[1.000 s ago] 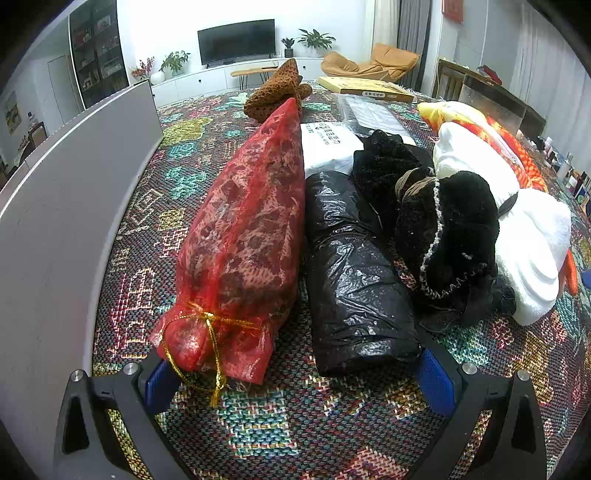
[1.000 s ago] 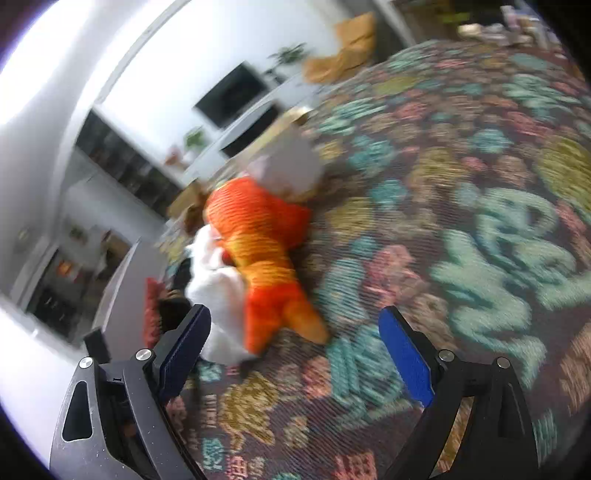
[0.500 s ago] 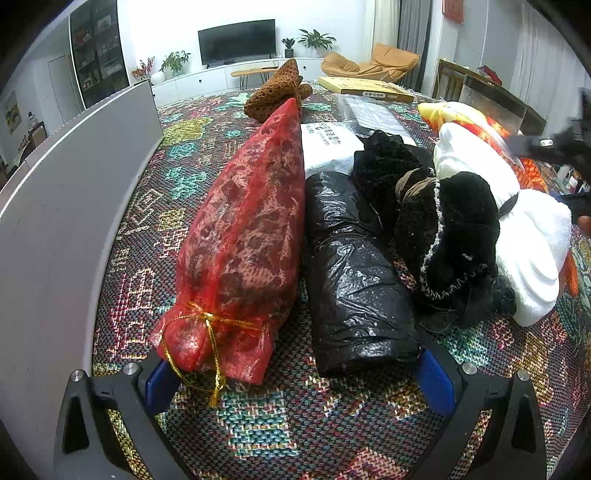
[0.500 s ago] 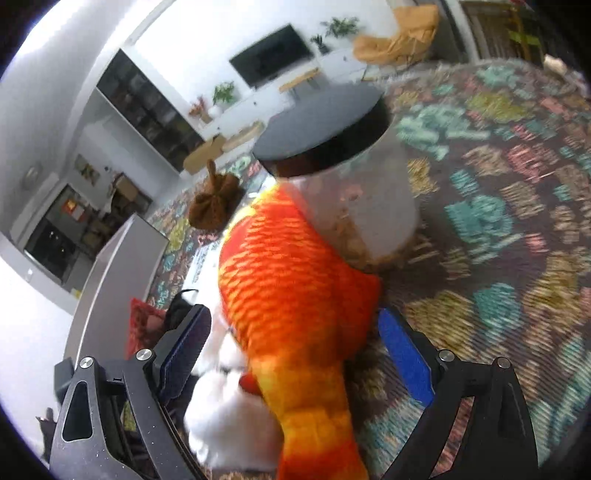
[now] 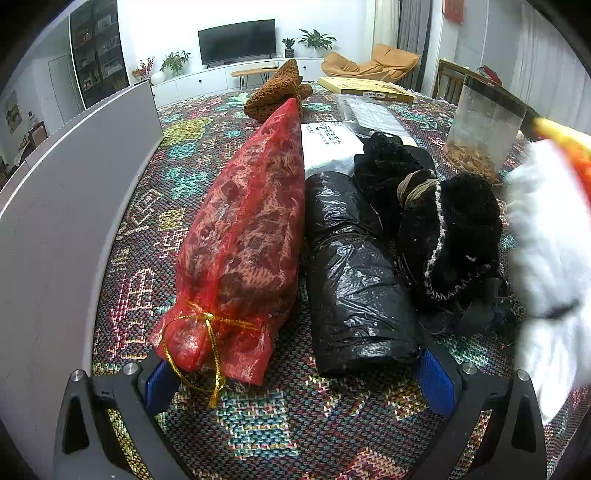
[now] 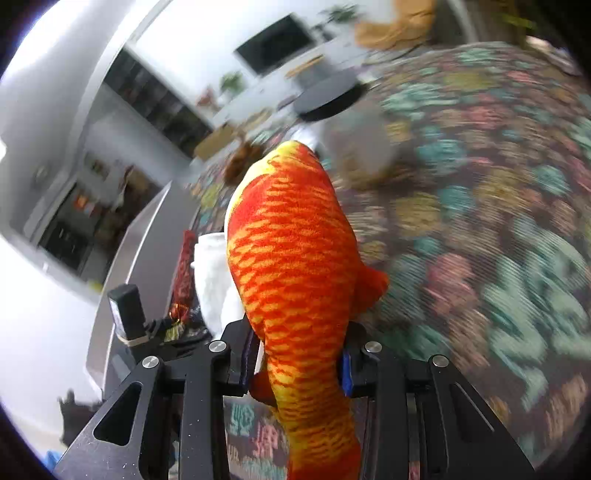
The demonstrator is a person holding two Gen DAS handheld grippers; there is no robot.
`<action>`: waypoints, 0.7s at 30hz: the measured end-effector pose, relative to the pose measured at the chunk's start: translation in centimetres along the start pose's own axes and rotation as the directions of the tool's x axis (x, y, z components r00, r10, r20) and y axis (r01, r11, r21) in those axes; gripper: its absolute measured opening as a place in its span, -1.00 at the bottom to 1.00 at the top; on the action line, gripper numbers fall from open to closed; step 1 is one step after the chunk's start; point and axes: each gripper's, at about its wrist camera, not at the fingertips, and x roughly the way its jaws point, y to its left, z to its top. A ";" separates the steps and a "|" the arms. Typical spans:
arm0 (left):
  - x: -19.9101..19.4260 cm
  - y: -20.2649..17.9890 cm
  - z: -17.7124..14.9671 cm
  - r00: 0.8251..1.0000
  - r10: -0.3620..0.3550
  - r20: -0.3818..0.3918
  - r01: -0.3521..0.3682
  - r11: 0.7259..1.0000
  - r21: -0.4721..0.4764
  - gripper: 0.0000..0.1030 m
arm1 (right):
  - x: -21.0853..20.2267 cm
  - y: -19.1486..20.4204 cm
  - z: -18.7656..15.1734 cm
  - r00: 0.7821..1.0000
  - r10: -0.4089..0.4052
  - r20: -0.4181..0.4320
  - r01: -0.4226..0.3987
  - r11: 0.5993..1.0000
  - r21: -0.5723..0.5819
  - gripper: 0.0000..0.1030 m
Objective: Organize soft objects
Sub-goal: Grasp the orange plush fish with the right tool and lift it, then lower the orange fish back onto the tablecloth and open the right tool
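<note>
Right jaws clamped around orange plush fish

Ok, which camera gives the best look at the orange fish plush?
The right wrist view: the orange fish plush fills the centre there, clamped between the right gripper. The left wrist view catches only a blurred orange sliver at its right edge.

White walls; wall-mounted TV far centre above low white cabinet. Dark glass-front shelving far left. Tan lounge chair far right, grey curtains behind. Potted plants beside TV.
</note>
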 end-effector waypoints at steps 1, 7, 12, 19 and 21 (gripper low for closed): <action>0.0 0.0 0.0 1.000 0.000 0.000 0.000 1.000 0.000 1.00 | -0.7 -0.5 0.0 0.999 -0.035 0.036 0.035 0.999 0.014 -0.28; 0.0 0.0 0.0 1.000 0.000 0.000 0.000 1.000 0.000 1.00 | 0.1 -2.9 3.8 0.937 -0.299 0.184 0.299 0.954 0.025 -0.28; 0.0 0.0 0.0 1.000 0.000 0.000 0.000 1.000 0.000 1.00 | 5.9 -3.3 8.0 0.882 -0.433 0.185 0.455 0.884 -0.103 0.12; 0.0 0.0 0.0 1.000 0.000 0.000 0.000 1.000 0.000 1.00 | 4.8 -3.5 6.8 0.884 -0.438 0.167 0.456 0.885 -0.094 0.53; 0.0 0.0 0.0 1.000 0.000 0.001 0.000 1.000 0.000 1.00 | 4.6 -3.1 4.8 0.878 -0.468 0.105 0.478 0.872 -0.109 0.53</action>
